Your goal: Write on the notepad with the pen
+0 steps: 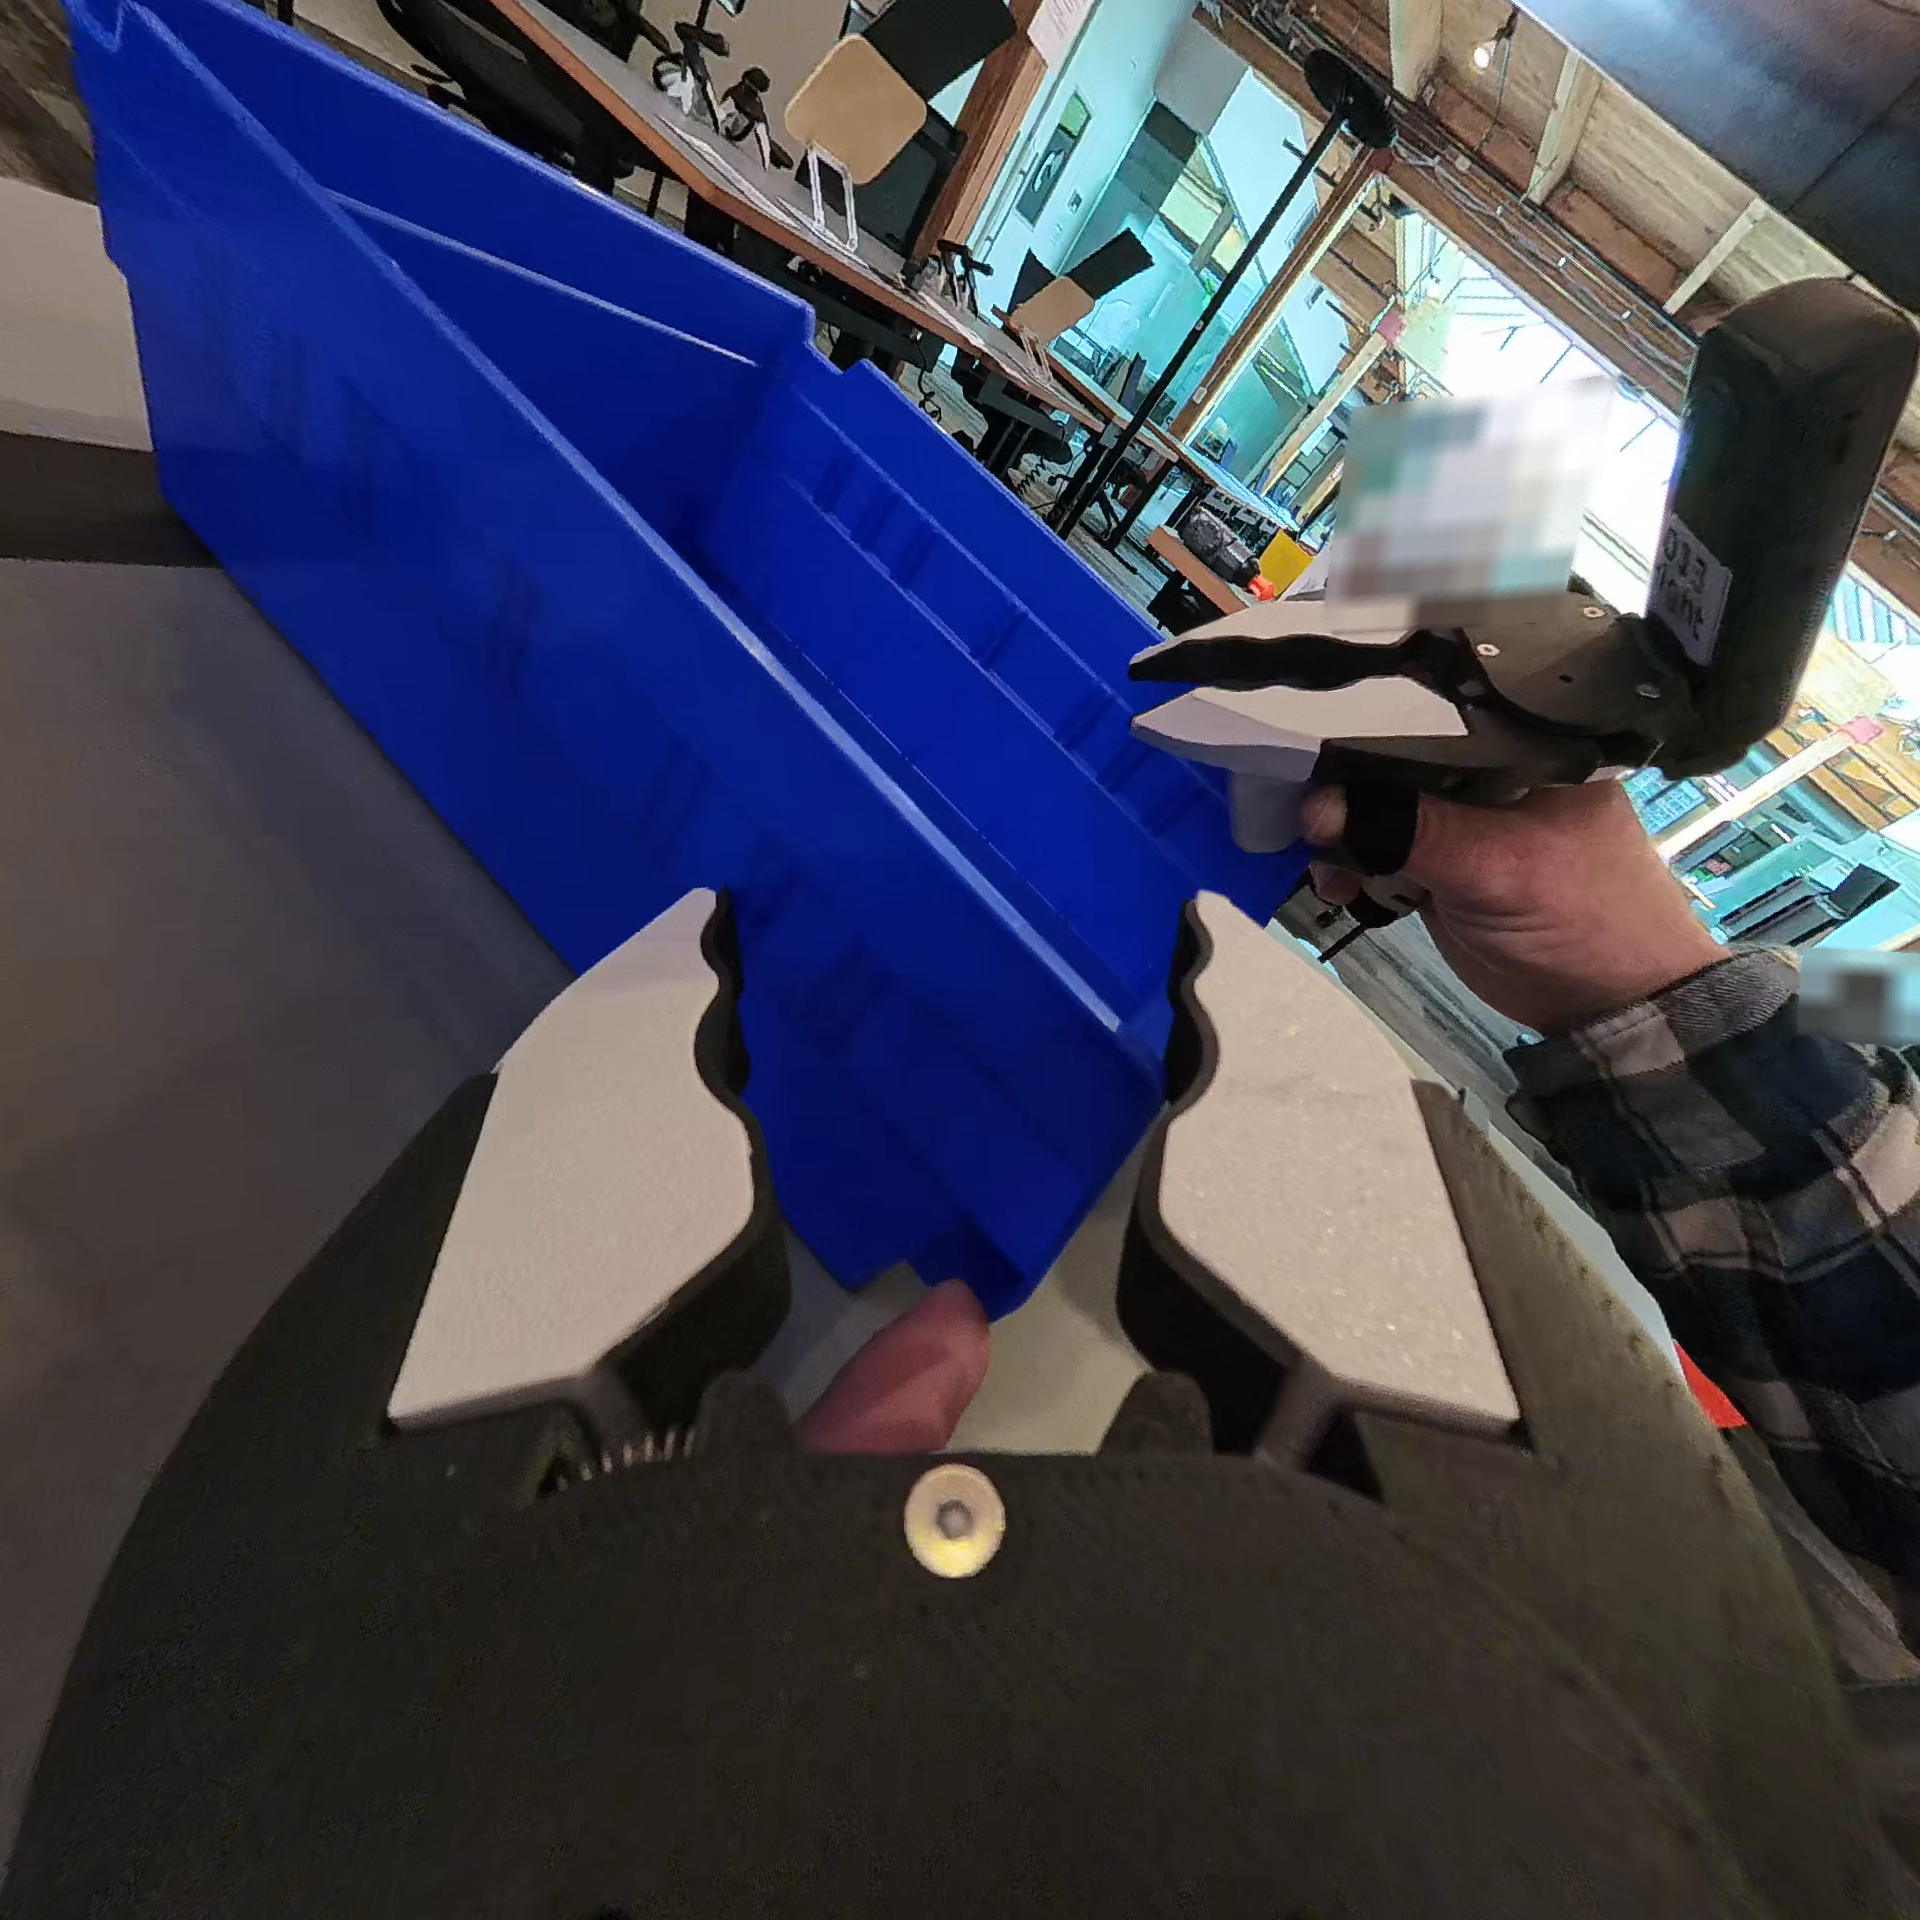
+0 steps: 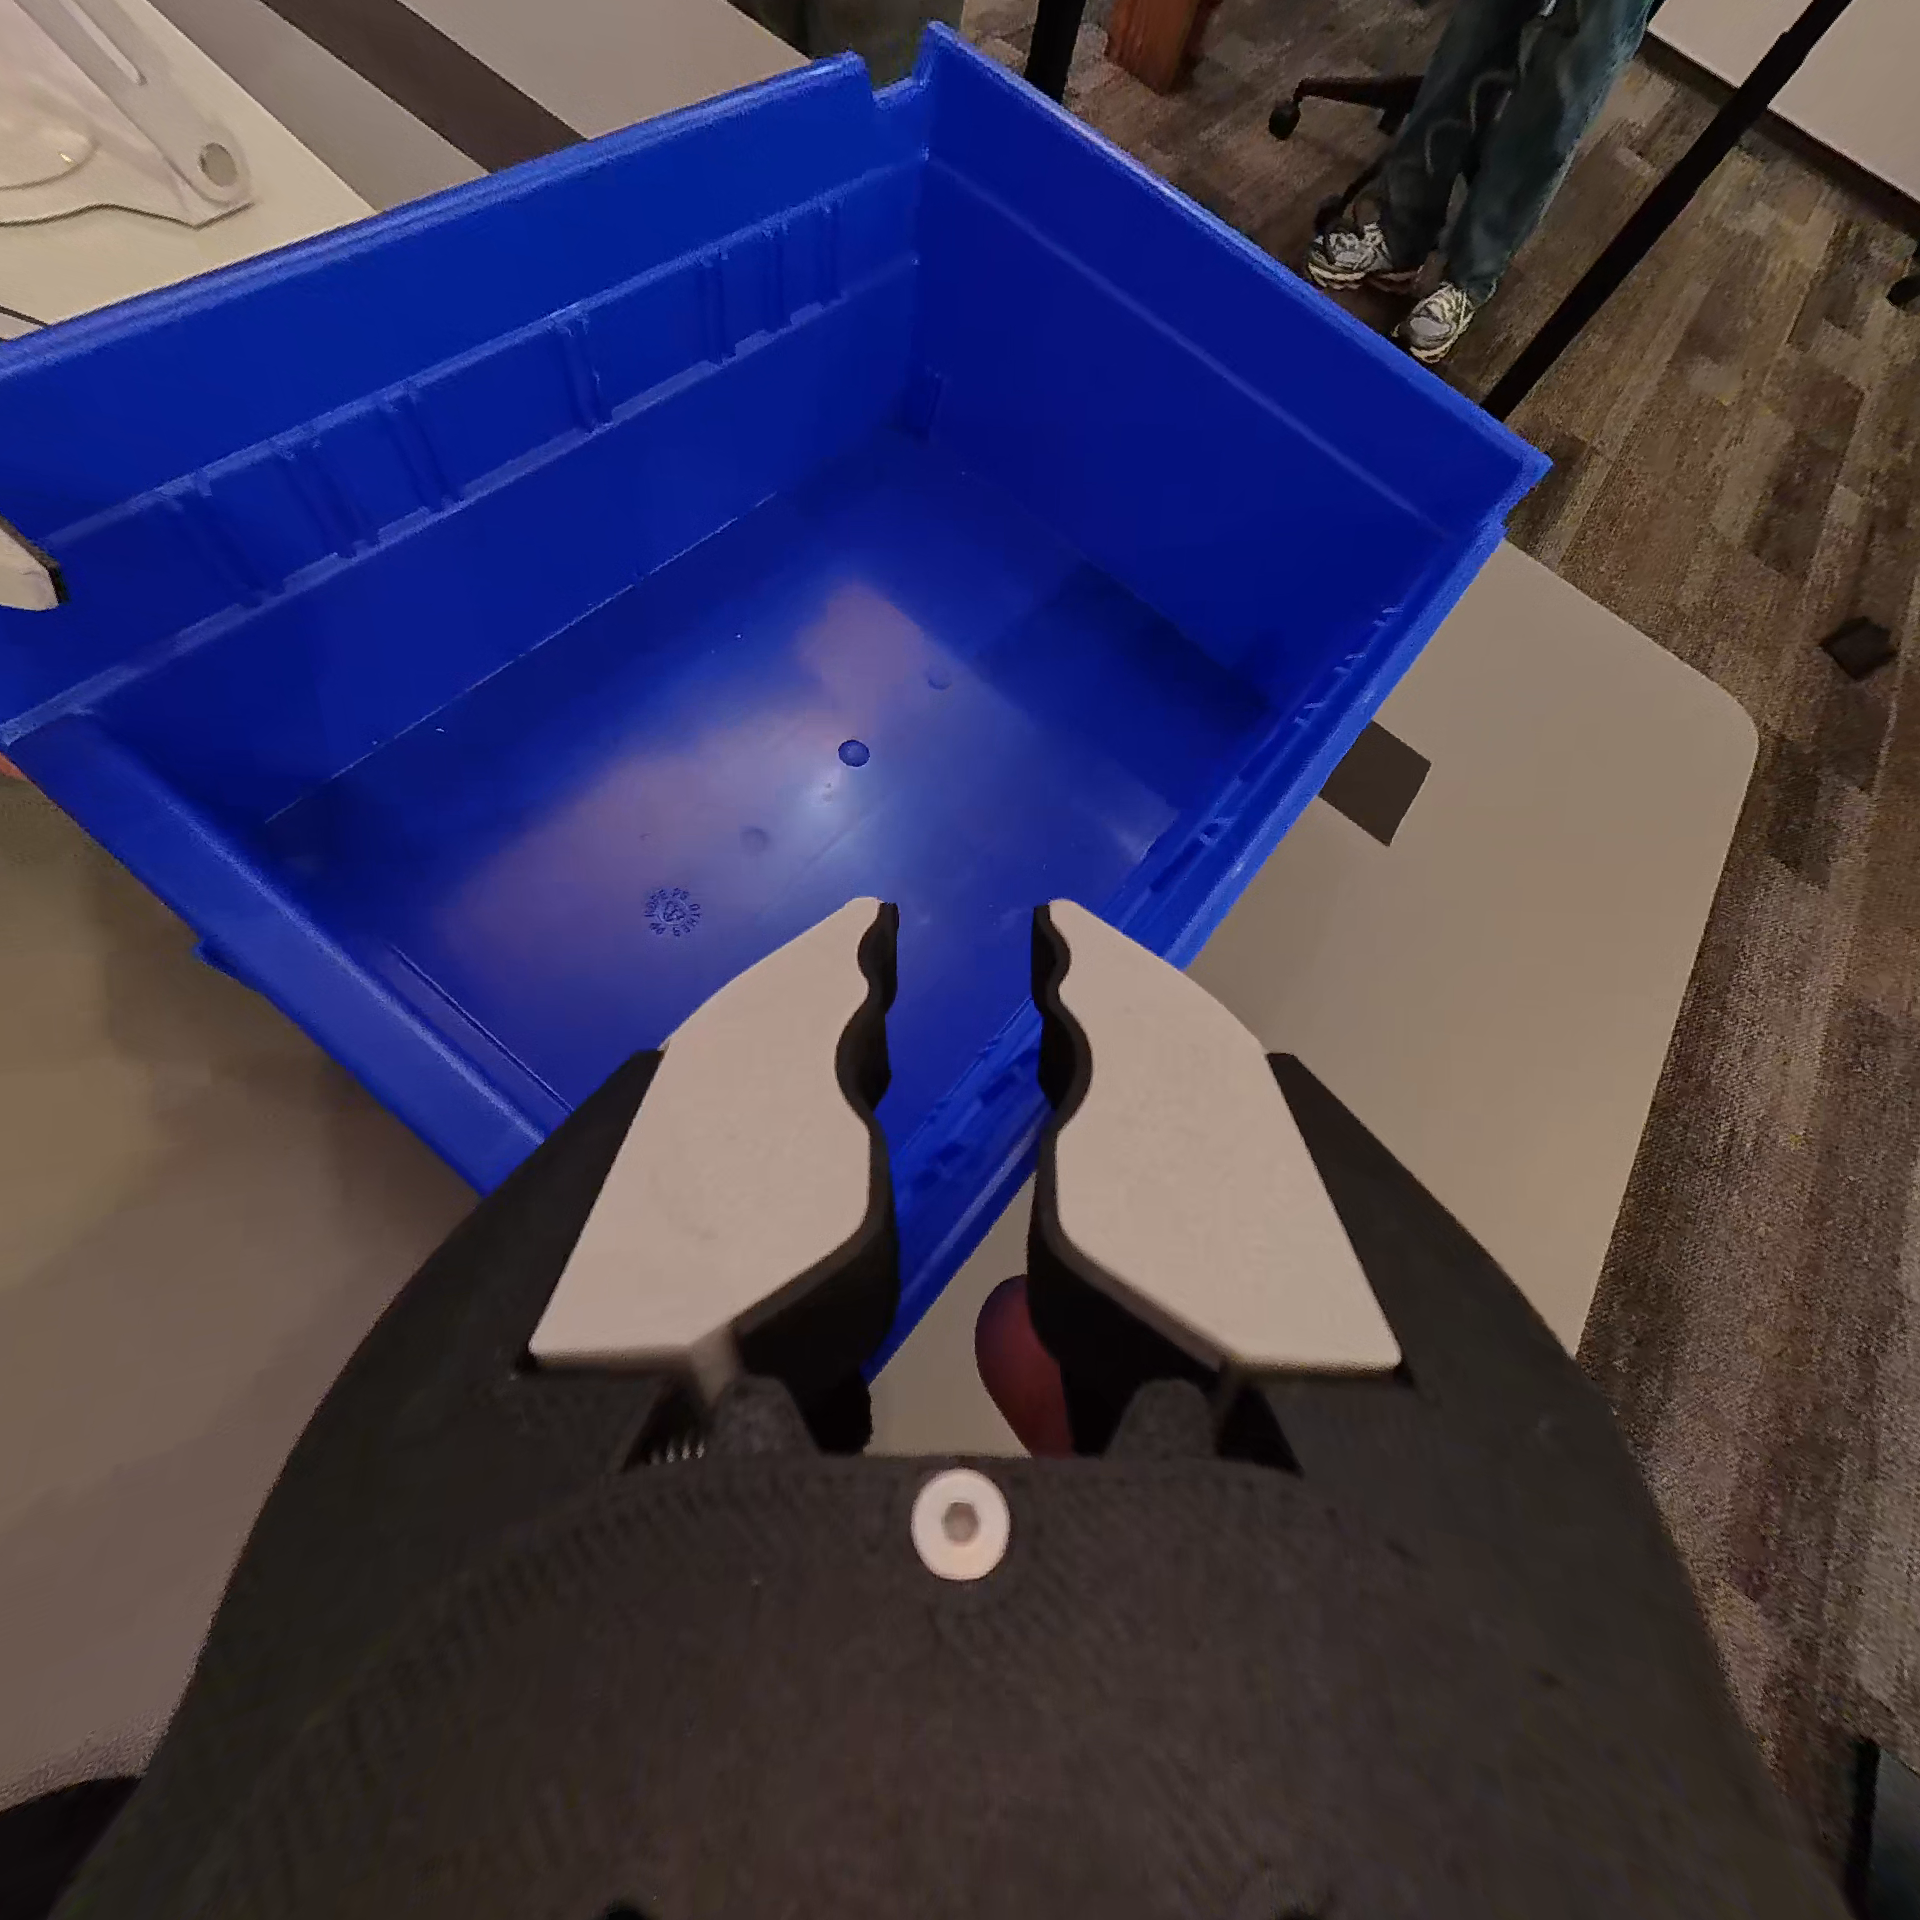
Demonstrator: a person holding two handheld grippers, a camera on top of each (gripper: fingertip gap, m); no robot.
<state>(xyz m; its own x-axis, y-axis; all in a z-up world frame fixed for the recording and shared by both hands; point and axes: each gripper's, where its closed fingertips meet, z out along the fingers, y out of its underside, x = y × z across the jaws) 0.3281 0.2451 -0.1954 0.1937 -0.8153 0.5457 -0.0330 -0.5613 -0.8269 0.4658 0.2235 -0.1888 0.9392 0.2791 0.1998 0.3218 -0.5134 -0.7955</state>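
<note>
No pen or notepad shows in either view. A large blue plastic bin point(image 1: 520, 520) stands on the grey table point(image 1: 208, 831). In the right wrist view the bin point(image 2: 1195, 343) is empty inside. My left gripper point(image 1: 951, 914) is wide open, close to the bin's near corner, and its pads press on nothing. One of its fingertips point(image 2: 26, 577) shows at the left edge of the right wrist view. My right gripper point(image 2: 961, 912) hovers over the bin's near corner with its fingers a little apart and nothing between them. It also shows in the left wrist view point(image 1: 1138, 698), above the bin's far rim.
The table's edge point(image 2: 1662, 935) runs on the right, with carpet floor beyond. A black patch point(image 2: 1371, 779) lies on the table by the bin. A clear plastic piece point(image 2: 125, 135) lies at the far left. A person's legs point(image 2: 1455, 156) stand beyond the table. A hand point(image 1: 1507, 883) holds the right gripper.
</note>
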